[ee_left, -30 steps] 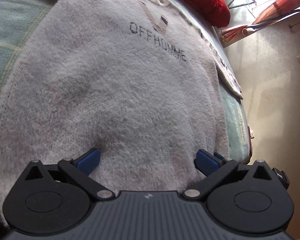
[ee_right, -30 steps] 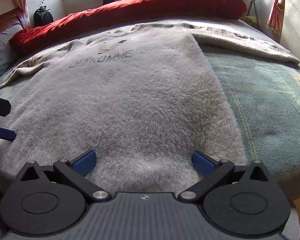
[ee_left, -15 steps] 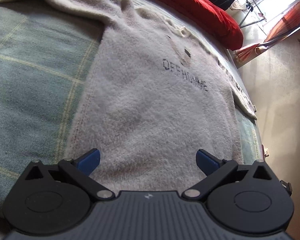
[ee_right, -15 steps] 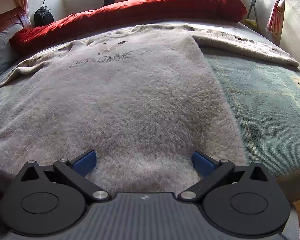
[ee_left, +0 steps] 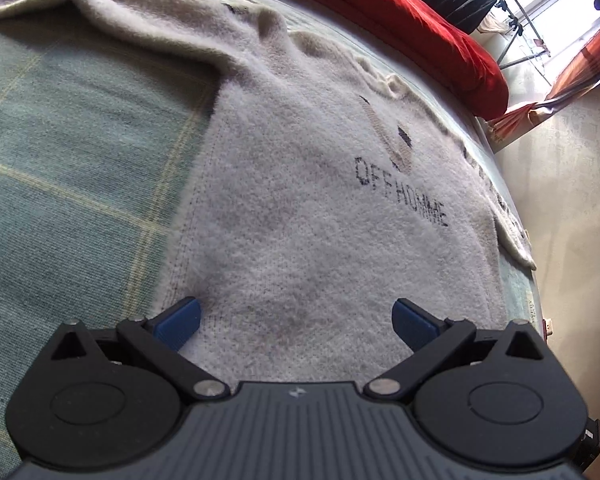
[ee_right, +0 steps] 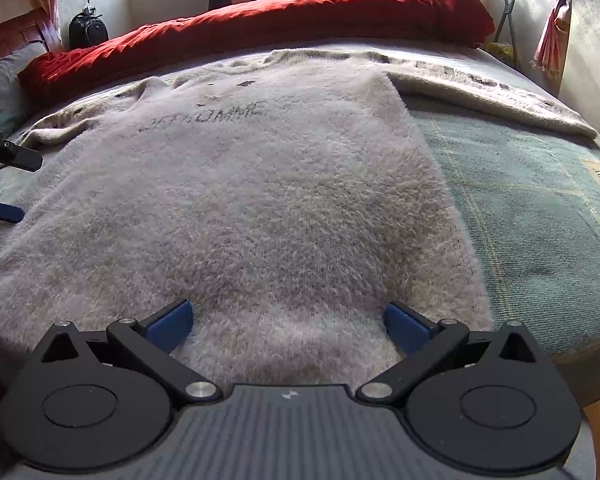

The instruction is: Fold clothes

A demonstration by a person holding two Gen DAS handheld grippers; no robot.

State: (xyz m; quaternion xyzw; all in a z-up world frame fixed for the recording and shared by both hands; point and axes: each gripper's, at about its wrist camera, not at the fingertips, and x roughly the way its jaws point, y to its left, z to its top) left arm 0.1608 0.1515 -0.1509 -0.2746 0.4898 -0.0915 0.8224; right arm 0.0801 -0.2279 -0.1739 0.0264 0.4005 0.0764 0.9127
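- On the bed [ee_right: 540,216], the fuzzy sweater [ee_right: 260,200] lay spread flat, sleeves out
- Both the left hand-held gripper [ee_left: 296,316] and right hand-held gripper [ee_right: 288,318] stood wide open, empty, at its near hem
- Judged risk: thick pile might slip or bunch in an uneven pinch

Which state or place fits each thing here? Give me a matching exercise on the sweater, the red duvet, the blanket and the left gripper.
Things:
1. sweater
2. red duvet
3. blanket
4. left gripper

States or places:
A. green with pale check lines, under the garment
B. open, at the hem near the garment's side edge
C. bunched along the far side of the bed
D. spread flat, sleeves out, lettering up

Pairs: 1-D, 2-C, 3-A, 4-B
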